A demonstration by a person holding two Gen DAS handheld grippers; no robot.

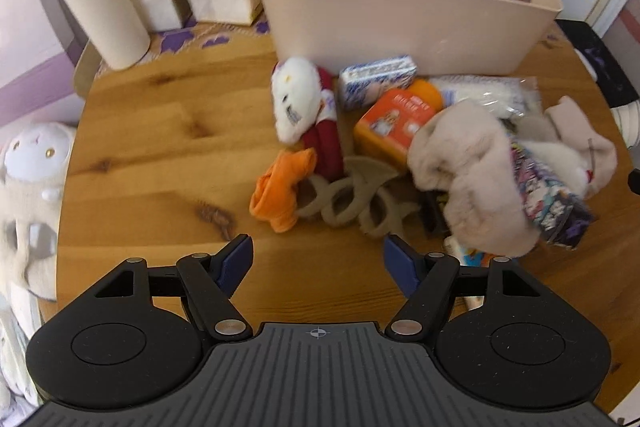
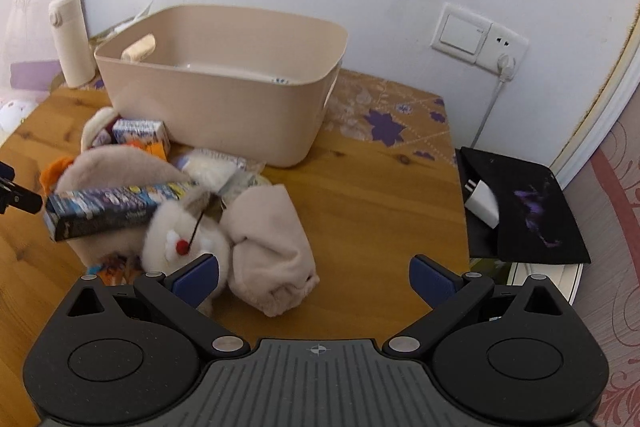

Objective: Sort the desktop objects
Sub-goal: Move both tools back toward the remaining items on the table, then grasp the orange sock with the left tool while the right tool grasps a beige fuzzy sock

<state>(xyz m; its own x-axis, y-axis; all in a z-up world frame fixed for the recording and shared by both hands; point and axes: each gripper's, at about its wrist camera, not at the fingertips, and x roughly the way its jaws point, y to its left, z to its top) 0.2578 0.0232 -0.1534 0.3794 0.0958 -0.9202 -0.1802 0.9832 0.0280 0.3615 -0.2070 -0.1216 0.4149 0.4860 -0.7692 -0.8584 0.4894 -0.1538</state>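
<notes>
Both grippers wide apart at the fingers, nothing held. Left gripper [image 1: 318,261] sits low centre of its frame over bare wooden table [image 1: 160,147]; right gripper [image 2: 314,277] likewise, low centre of its own frame.

Beige bin [image 1: 400,27] upper centre-right in the left view, pile of loose items just in front of it. Little visible inside the bin, so sorting looks barely started.

Key relation: beige hair claw clip [image 1: 352,199] lies straight ahead of the left gripper, just above the gap between the fingers, long axis running left-to-right across frame, tilted slightly down to the right. Orange cloth [image 1: 280,187] touches its left end. So the clip lies along the fingers' closing line, not across it; a wrist turn is likely needed before closing.

Right gripper's nearest thing is the folded beige fleece [image 2: 272,247], just ahead, left of centre, beside the white plush [image 2: 180,239]. Dark printed box [image 2: 112,207] rests across the pile, mid-left.

Judgement: left is nearer for the clip, right for the fleece.
</notes>
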